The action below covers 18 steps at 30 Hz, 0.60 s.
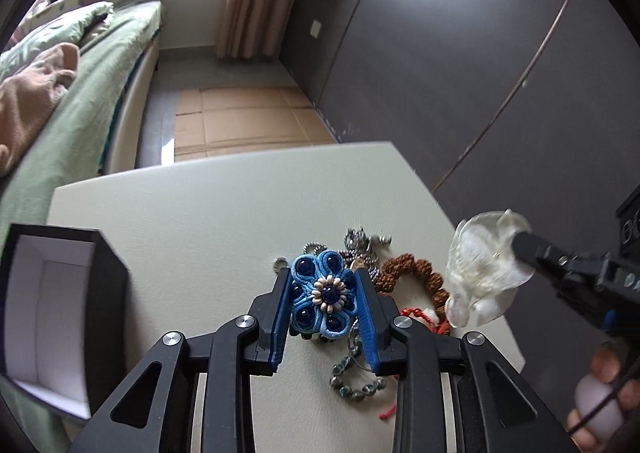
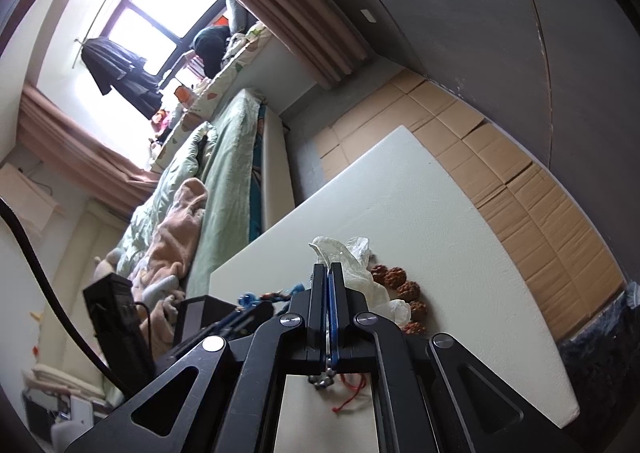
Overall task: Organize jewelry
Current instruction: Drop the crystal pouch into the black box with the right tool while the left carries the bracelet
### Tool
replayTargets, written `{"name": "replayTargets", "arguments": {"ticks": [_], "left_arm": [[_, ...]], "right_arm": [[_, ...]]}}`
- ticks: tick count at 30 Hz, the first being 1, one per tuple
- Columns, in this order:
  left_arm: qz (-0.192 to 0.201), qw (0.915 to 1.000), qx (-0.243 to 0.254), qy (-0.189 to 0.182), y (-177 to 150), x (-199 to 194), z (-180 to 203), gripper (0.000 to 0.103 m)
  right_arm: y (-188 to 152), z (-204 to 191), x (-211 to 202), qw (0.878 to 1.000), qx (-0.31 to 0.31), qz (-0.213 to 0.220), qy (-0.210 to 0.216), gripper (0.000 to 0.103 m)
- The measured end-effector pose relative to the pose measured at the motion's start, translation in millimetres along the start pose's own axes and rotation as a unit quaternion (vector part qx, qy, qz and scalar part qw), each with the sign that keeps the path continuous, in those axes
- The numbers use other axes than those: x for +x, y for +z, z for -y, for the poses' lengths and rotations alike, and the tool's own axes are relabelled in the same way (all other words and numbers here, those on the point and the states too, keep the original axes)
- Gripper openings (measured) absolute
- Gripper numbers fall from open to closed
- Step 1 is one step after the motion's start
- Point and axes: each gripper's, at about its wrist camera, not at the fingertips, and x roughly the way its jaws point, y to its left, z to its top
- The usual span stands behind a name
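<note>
Nearest to you, your left gripper [image 1: 323, 295] has its blue pads squeezed on either side of the blue flower brooch [image 1: 323, 299], pinching it across its width so the beaded face stays up and clear of the tangle. Just under and beside it lie the grey bead strand [image 1: 354, 381] and a loose red cord [image 1: 416, 313], so I'd judge a straight lift is what keeps them from snagging.

Off to your right, your right gripper [image 2: 329, 273] is pressed tight on a thin fold of the clear plastic bag [image 1: 486, 269]; the fingers look fully together with only film between them. The bag hangs above the pile's right edge, apparently held out of the way or ready to receive something — which one, I can't say.

A little farther out, the brown seed bracelet [image 1: 416, 273] curls on the white tabletop [image 1: 224, 205], touching the silver chain [image 1: 362, 243] behind the brooch. The whole heap sits near the table's right side.

Over on the left, the open black box [image 1: 52, 313] with its white lining stands well apart from the pile, mouth turned toward you — the likely home for the brooch.

Beyond the table: cardboard on the floor [image 1: 248, 125], then the green bed [image 1: 100, 65].
</note>
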Motion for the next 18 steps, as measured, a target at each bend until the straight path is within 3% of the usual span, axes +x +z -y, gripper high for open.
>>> {"name": "replayTargets", "arguments": {"ticks": [9,18], "left_arm": [[0.051,0.9981,-0.033,-0.009,8,-55,-26,0.032],[0.082,0.9937,-0.076,0.008,8,-96,-67,0.032]], "right_arm": [[-14,-19,-4,0.999,-0.017,0.006,0.037,0.003],[-27,-45,-6,0.996,-0.032,0.014,0.078,0.003]]}}
